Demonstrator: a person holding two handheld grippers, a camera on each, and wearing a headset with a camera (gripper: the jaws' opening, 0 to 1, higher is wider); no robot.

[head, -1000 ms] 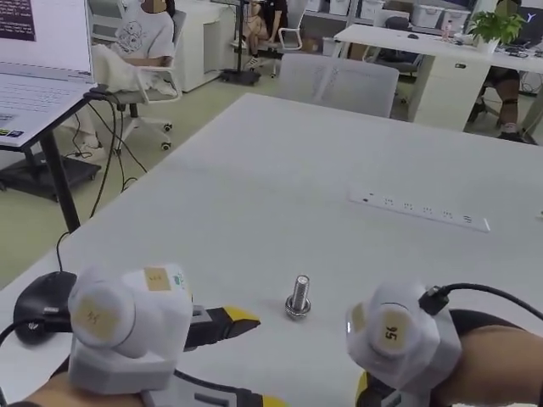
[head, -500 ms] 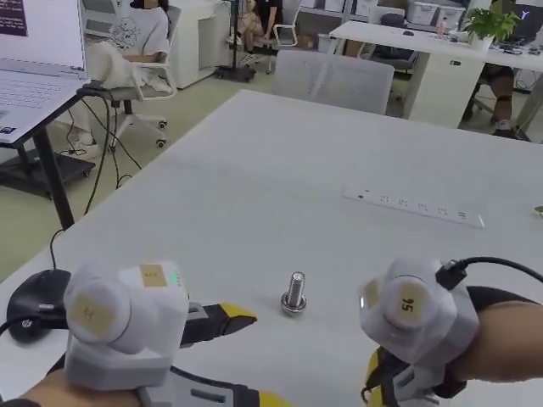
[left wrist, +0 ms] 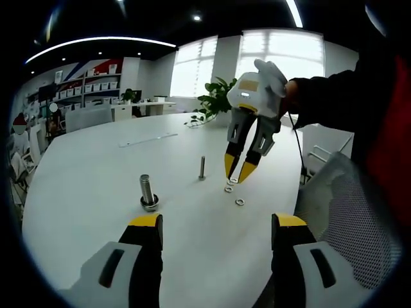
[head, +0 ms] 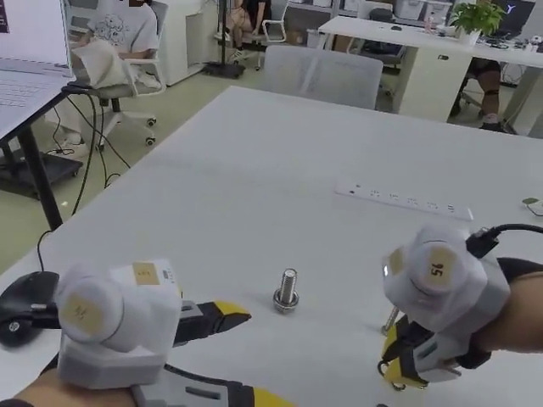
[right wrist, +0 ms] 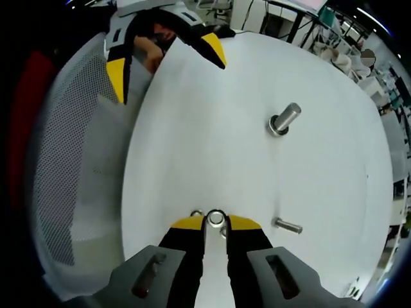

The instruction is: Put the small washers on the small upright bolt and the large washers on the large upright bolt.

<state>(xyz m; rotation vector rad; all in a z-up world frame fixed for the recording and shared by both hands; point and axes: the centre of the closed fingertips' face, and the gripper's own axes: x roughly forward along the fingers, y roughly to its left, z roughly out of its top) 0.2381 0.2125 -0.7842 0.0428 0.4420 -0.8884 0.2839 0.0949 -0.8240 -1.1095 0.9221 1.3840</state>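
Observation:
The large upright bolt (head: 286, 291) stands mid-table with a washer at its base, also seen as large bolt (left wrist: 148, 192) and large bolt (right wrist: 282, 120). The thin small bolt (left wrist: 202, 168) stands further right, partly hidden behind my right gripper in the head view. My right gripper (right wrist: 216, 222) points down at the table, jaws closed narrowly on a washer (right wrist: 215, 218); the right gripper (left wrist: 237, 171) has two loose washers (left wrist: 239, 202) beside its tips. My left gripper (left wrist: 217, 221) hovers open and holds nothing, left of the large bolt; left gripper (head: 229, 315).
A white power strip (head: 399, 202) lies further back on the white table (head: 254, 170). A black mouse (head: 21, 307) sits at the table's left edge. A grey chair (head: 322, 76) stands at the far end, with people seated beyond.
My right gripper has shifted right and away from me, down beside the small bolt. The left gripper has barely moved. The head camera has tilted slightly.

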